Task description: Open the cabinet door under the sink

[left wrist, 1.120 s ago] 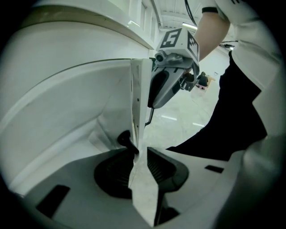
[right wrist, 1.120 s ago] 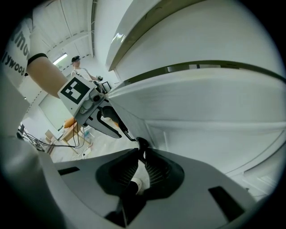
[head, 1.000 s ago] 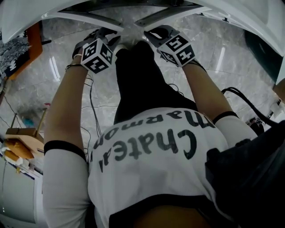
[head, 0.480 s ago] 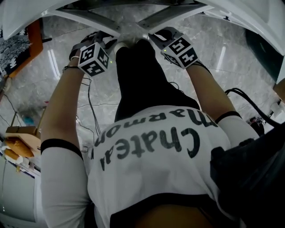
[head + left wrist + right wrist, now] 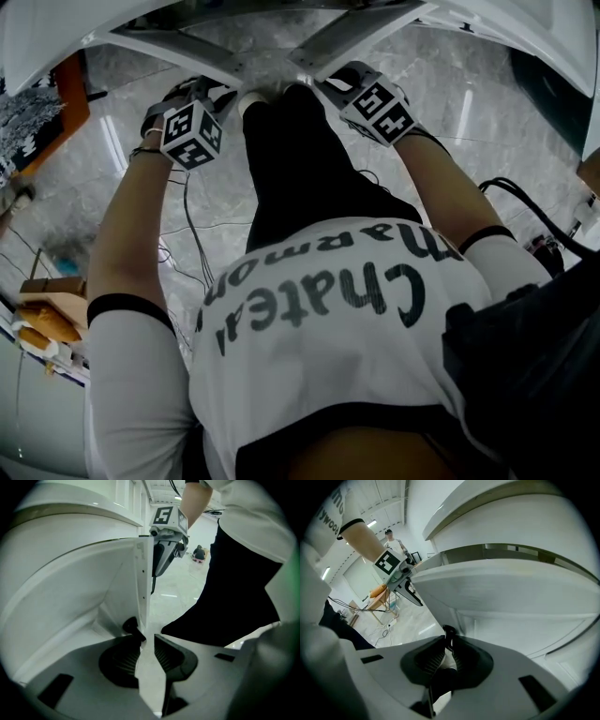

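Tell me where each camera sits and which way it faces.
Head view: on the person's head, steeply down on both forearms, shirt, left gripper, right gripper.
Left gripper view: on that gripper, along jaws clamping the left door; leg shows.
Right gripper view: likewise, jaws clamping the right door; left forearm shows.
Shared: each gripper view shows the other gripper.
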Demonstrator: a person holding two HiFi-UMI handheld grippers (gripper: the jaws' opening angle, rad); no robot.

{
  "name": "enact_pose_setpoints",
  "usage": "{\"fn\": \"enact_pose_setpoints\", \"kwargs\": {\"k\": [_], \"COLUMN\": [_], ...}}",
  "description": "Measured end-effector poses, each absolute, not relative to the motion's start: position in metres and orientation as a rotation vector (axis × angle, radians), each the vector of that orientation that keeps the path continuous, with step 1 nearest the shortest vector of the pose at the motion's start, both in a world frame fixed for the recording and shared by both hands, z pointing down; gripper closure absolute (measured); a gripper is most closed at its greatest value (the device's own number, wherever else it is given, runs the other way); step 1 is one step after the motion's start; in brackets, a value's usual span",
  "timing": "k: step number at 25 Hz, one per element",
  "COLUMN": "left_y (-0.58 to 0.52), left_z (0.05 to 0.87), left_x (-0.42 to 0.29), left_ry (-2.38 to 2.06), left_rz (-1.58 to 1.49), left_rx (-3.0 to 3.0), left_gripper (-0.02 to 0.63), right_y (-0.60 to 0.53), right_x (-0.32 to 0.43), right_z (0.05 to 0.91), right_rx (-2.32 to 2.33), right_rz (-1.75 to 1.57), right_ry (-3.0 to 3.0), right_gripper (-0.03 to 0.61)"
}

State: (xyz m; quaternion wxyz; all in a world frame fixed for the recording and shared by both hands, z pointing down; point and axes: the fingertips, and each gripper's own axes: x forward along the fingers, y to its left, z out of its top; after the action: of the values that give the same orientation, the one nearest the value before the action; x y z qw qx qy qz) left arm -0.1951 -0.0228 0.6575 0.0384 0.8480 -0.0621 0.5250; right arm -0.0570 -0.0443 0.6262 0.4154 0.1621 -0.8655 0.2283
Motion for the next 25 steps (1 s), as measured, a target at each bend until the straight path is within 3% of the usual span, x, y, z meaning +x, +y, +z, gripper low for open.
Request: {"fn": "enact_pose_setpoints", "kwargs": {"k": [25], "left_y": [0.031], "left_z": [0.662], "left_x": [-0.258], "left_ry": [-0.051], "left_rz": [1.807], "left_rx": [2.499], "left_gripper": [0.54], "right_y": [-0.001], "right_x": [-0.005], "right_z": [0.634], "right_rx": [0.334], "right_rz": [0.453], "right_ry": [-2.058], "right_gripper": [0.538]}}
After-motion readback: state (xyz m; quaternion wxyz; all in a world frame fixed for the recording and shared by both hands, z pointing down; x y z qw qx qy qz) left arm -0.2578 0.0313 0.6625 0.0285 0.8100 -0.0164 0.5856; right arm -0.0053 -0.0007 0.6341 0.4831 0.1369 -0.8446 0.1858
